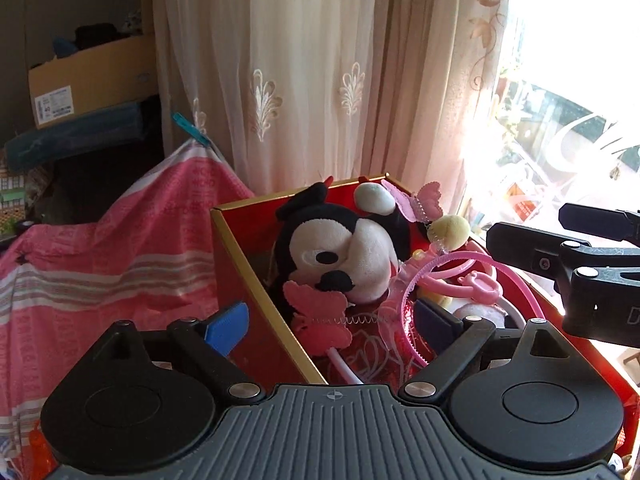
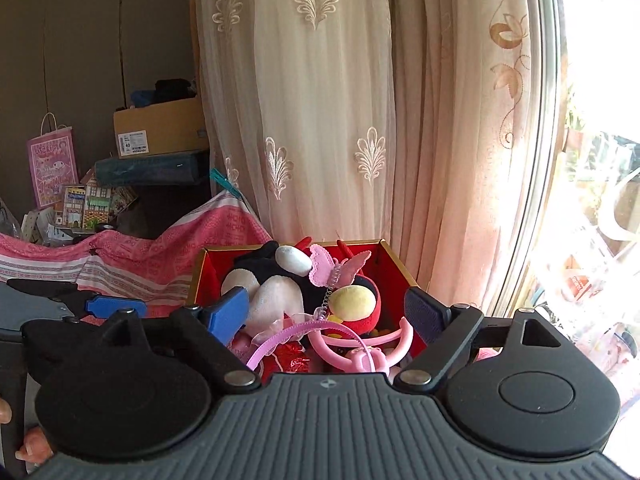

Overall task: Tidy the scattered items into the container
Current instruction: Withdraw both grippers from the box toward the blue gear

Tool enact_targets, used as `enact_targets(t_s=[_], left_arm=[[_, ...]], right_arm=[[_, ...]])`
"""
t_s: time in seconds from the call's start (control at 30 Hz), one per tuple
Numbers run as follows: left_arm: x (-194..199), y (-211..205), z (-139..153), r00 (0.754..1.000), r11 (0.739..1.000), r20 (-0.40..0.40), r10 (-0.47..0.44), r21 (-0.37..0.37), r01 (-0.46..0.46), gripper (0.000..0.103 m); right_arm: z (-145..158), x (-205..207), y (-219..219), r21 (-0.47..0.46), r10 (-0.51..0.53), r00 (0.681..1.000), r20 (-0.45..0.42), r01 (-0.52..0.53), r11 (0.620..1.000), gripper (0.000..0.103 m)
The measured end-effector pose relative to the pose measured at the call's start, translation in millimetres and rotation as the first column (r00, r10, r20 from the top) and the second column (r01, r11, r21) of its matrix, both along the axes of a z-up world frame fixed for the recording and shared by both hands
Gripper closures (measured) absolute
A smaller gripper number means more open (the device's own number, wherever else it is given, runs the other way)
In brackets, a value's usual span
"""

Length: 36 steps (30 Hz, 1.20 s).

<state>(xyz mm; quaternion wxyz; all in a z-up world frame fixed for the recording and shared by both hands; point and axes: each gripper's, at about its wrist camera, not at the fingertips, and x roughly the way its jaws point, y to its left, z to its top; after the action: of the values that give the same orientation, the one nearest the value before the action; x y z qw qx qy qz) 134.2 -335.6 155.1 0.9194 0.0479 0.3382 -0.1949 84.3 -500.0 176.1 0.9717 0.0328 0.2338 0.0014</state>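
Embroidered curtain (image 2: 320, 120) hangs behind pink striped cloth (image 1: 100, 264); cardboard box (image 2: 160, 128) beyond.

Both tongs, left (image 1: 334, 322) and right (image 2: 326, 312), gape wide with nothing pinched, side by side, angled downward.

My red box (image 1: 256, 280) stands against a pink striped cloth (image 1: 100, 264); what lies underneath stays hidden.
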Motion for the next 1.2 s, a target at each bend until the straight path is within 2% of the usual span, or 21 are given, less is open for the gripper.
enact_targets(t_s=[0.27,0.53,0.7,0.87,1.0,1.2], left_arm=[[-14,11,2,1.0,0.999,0.023,0.0,0.038,-0.001,0.002],[-28,30,0,0.999,0.995,0.038,0.019,0.097,-0.023,0.001],[-36,52,-8,0.998,0.994,0.012,0.056,0.095,-0.057,0.001],[-49,85,-31,0.995,0.989,-0.034,0.093,0.122,-0.089,0.001],[-61,124,-60,0.983,0.978,-0.097,0.159,0.153,-0.143,0.001],[-85,182,-106,0.954,0.949,-0.169,0.247,0.239,-0.204,0.001]], right_arm=[[0,-10,13,0.013,0.007,1.0,-0.002,-0.007,1.0,0.009],[1,-19,32,0.041,0.026,1.0,-0.01,-0.025,0.999,0.009],[2,-23,51,0.045,0.053,0.998,-0.019,-0.052,0.998,0.008],[-4,-28,81,0.026,0.1,0.994,-0.044,-0.099,0.995,0.008],[-12,-29,111,0.034,0.163,0.984,-0.068,-0.161,0.986,0.007],[-35,-34,171,0.066,0.302,0.945,-0.123,-0.296,0.953,0.007]])
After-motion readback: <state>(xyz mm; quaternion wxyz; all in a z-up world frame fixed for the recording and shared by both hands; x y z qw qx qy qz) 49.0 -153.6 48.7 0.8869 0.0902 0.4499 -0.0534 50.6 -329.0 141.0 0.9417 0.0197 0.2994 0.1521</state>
